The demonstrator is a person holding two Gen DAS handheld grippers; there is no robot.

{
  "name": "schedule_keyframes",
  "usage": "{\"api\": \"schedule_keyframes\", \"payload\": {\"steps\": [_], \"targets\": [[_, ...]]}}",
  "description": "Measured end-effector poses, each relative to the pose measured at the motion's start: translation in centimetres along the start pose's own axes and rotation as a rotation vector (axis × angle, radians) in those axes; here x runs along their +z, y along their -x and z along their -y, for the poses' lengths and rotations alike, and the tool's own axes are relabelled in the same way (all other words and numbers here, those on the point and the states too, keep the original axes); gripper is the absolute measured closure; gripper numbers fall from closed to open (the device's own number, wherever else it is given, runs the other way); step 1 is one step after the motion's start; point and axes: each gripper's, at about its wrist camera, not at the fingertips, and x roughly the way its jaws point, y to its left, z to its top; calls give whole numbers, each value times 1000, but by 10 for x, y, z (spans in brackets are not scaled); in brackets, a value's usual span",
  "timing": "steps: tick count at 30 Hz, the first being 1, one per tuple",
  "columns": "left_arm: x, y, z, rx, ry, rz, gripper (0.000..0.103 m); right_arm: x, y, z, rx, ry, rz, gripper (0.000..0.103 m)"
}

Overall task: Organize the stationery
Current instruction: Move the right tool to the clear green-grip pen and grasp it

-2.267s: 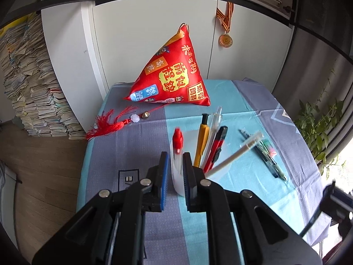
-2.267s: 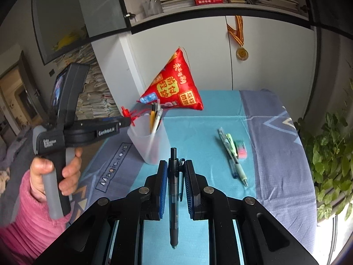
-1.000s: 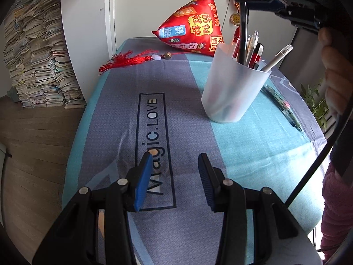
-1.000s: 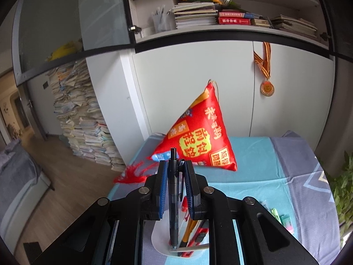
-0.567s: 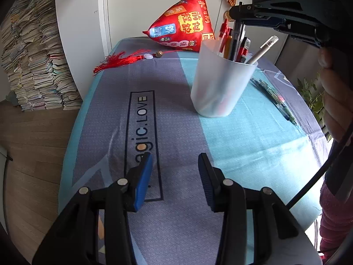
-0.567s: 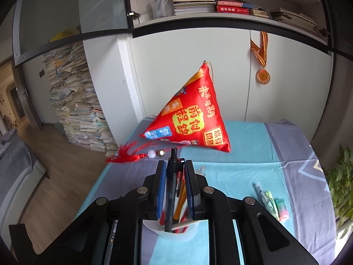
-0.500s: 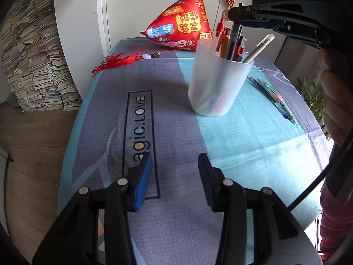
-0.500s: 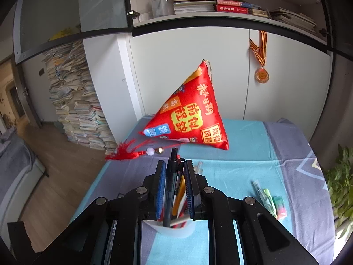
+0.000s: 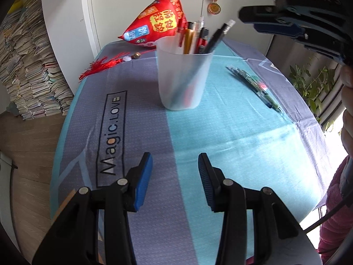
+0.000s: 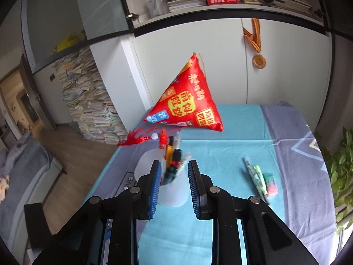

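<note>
A translucent white cup stands on the tablecloth with several pens in it; a black pen leans in it, blurred. The cup also shows in the right wrist view. My left gripper is open and empty, low over the cloth in front of the cup. My right gripper is open and empty, held above the cup; it shows in the left wrist view up to the right of the cup. Loose pens lie on the cloth to the right, also in the right wrist view.
A red pyramid-shaped cushion with a red tassel sits at the table's back. White cabinets with a hanging medal stand behind. Stacks of books are on the left, a plant on the right.
My right gripper has opened and let go of the black pen, which now sits in the cup. The left gripper has stayed open and shifted slightly.
</note>
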Motion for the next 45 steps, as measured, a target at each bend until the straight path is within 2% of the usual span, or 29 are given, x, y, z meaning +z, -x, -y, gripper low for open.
{"api": "schedule_keyframes", "payload": {"steps": [4,10,13,17,20,21,23,28,29,30,31,33,35,37,41,45], "targets": [[3,-4,19,-9,-24,-15,62,-9,16,35,-57,-20,-26,78],[12,-18,55,-36,-76,-45,62,-38,0,106,-209,-75,-188,78],[18,-28,72,-39,-96,-60,62,-55,-14,135,-216,-123,-251,78],[27,-42,87,-40,-109,-87,62,-66,-22,155,-182,-142,-269,78],[32,-50,94,-37,-113,-99,62,-68,-27,154,-143,-101,-273,75],[34,-53,96,-34,-114,-103,62,-68,-30,152,-135,-87,-275,67],[37,-56,100,-26,-115,-107,62,-68,-37,150,-118,-70,-274,59],[47,-61,107,-8,-108,-109,62,-68,-56,139,-126,5,-283,59],[49,-62,109,-6,-105,-109,62,-68,-58,138,-127,15,-285,63],[51,-63,111,-4,-102,-109,62,-68,-57,138,-118,26,-276,76],[53,-64,112,-2,-100,-110,62,-69,-56,136,-86,34,-280,84],[56,-67,117,2,-102,-113,62,-71,-50,134,-76,51,-283,91],[61,-68,122,2,-104,-112,62,-75,-44,135,-65,50,-296,91],[69,-73,130,5,-104,-108,62,-79,-33,143,-18,-7,-311,91],[88,-88,141,15,-71,-114,62,-87,-3,160,-46,-71,-279,91],[107,-107,142,15,16,-149,61,-105,22,166,-66,-67,-282,91]]}}
